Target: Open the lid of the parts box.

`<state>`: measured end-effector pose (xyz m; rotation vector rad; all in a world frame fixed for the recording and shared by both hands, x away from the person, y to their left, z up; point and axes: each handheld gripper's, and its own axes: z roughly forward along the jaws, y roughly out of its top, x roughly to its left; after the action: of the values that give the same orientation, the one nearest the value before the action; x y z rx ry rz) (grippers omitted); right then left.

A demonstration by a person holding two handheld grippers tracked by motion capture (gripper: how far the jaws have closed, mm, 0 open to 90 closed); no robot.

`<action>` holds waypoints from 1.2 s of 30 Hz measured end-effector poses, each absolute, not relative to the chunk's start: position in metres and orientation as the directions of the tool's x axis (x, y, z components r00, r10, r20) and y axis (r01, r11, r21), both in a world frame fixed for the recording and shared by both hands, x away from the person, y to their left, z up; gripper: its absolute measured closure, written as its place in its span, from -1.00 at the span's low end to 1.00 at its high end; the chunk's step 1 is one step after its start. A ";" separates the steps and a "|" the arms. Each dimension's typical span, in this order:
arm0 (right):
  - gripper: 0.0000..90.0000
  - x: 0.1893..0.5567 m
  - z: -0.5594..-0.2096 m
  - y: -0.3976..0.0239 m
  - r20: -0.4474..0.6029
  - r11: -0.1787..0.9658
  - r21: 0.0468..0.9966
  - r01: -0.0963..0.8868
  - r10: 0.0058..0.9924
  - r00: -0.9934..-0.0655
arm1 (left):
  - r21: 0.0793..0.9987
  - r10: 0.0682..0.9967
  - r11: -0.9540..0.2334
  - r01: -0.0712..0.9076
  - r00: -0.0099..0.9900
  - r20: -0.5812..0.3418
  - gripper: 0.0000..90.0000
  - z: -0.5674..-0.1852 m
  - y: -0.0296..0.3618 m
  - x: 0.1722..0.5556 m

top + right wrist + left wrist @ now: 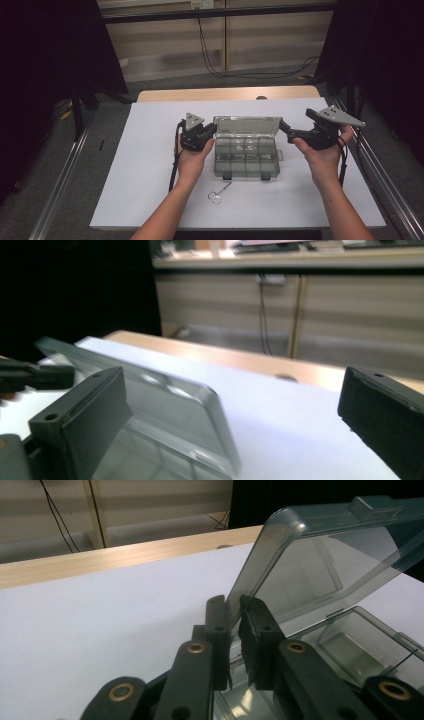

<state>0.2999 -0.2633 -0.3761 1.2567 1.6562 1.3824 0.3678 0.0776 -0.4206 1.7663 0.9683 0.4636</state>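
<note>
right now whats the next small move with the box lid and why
Probably swing the lid further back with the left gripper, which pinches its edge. The right gripper stands wide open beside the lid, and the box already shows its compartments.

A white sheet (150,165) covers a light wooden table (227,93) standing on grey carpet (107,127), flanked by 2 metal rails (62,185), with beige panelled cabinets (280,35) and trailing black cables (215,65) behind, and dark curtains (45,50) at both sides.
</note>
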 end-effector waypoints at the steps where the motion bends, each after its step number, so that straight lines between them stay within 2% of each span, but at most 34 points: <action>1: -1.00 0.302 -0.381 -0.265 0.103 -0.004 0.958 0.287 0.938 -0.330 | 0.906 0.788 -0.151 0.395 0.602 -0.131 0.81 -0.421 0.078 0.368; 4: -0.90 0.307 -0.398 -0.267 0.111 -0.004 0.946 0.325 0.944 -0.310 | 0.906 0.788 -0.153 0.395 0.602 -0.130 0.82 -0.421 0.078 0.370; 7: -0.48 0.312 -0.414 -0.267 0.111 0.010 0.938 0.348 0.939 -0.325 | 0.905 0.788 -0.152 0.398 0.602 -0.132 0.82 -0.421 0.078 0.370; 9: -0.30 0.314 -0.423 -0.264 0.118 0.015 0.931 0.364 0.933 -0.340 | 0.904 0.787 -0.153 0.399 0.603 -0.133 0.82 -0.421 0.078 0.371; 13: 0.20 0.319 -0.431 -0.260 0.120 0.022 0.928 0.372 0.927 -0.356 | 0.905 0.785 -0.153 0.397 0.605 -0.133 0.83 -0.421 0.078 0.372; 20: 0.56 0.331 -0.434 -0.247 0.110 0.022 0.925 0.379 0.940 -0.324 | 0.906 0.785 -0.144 0.399 0.603 -0.141 0.83 -0.422 0.077 0.377; 24: 0.84 0.333 -0.437 -0.244 0.103 0.016 0.926 0.378 0.951 -0.292 | 0.900 0.783 -0.148 0.410 0.605 -0.147 0.85 -0.425 0.079 0.383; 27: 0.89 0.337 -0.439 -0.247 0.149 -0.028 0.920 0.391 0.948 -0.282 | 0.897 0.781 -0.144 0.417 0.605 -0.156 0.86 -0.428 0.079 0.387; 36: 0.90 0.344 -0.440 -0.248 0.141 -0.021 0.919 0.393 0.950 -0.279 | 0.889 0.783 -0.150 0.432 0.601 -0.160 0.86 -0.433 0.077 0.393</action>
<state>0.3441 -0.2484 -0.4399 1.4063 1.7020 1.2898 0.3930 0.0766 -0.4328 1.7805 0.9928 0.4182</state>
